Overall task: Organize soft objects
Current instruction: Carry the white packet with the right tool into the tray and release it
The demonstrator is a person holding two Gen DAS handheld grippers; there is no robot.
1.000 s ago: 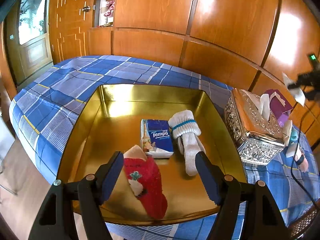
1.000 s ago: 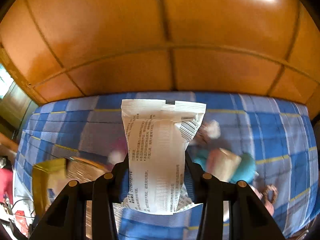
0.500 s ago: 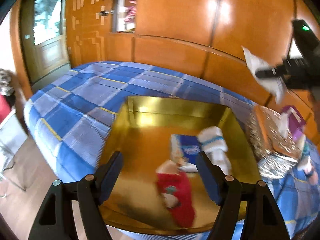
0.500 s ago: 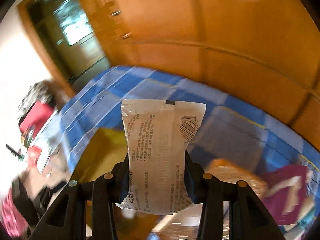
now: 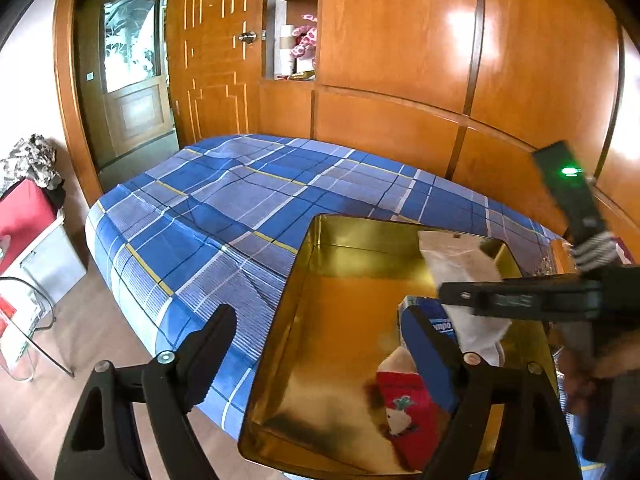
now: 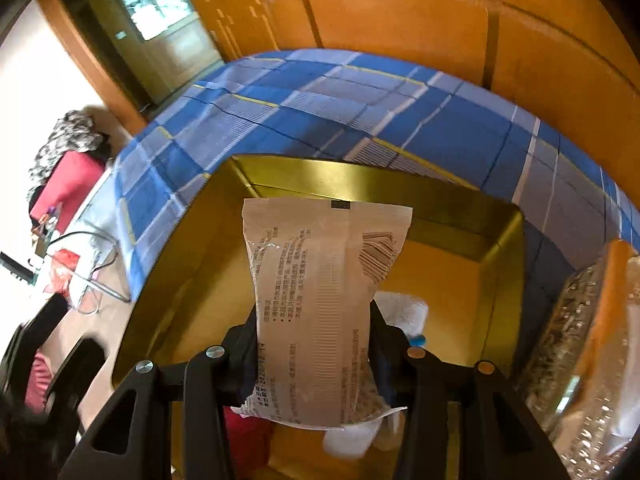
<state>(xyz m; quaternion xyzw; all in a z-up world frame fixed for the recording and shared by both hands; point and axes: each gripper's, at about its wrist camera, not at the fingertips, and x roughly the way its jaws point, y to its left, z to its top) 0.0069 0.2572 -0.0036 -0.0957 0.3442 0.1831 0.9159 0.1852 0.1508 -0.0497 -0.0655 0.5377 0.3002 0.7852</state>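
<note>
A gold tray (image 5: 304, 256) (image 6: 360, 176) sits on the blue plaid cloth. In it lie a red sock (image 5: 408, 412), a blue Tempo tissue pack (image 5: 444, 322) and a rolled white sock (image 6: 400, 308). My right gripper (image 6: 312, 316) hangs over the tray, and its jaws are opening with a white printed tissue pack (image 6: 320, 280) (image 5: 456, 256) still pinched upright between them. My left gripper (image 5: 318, 316) hovers over the tray's near left edge. Its jaws are opening wide, with nothing between them.
An ornate silver tissue box (image 6: 580, 340) stands just right of the tray. The plaid cloth (image 5: 240, 208) drops off at the table's left edge to the floor, where a red box (image 5: 24, 216) and a wire stand sit. Wood panelling closes the back.
My right gripper swung left and down with the white pack, from over the silver box to over the tray. The left gripper drifted left and widened.
</note>
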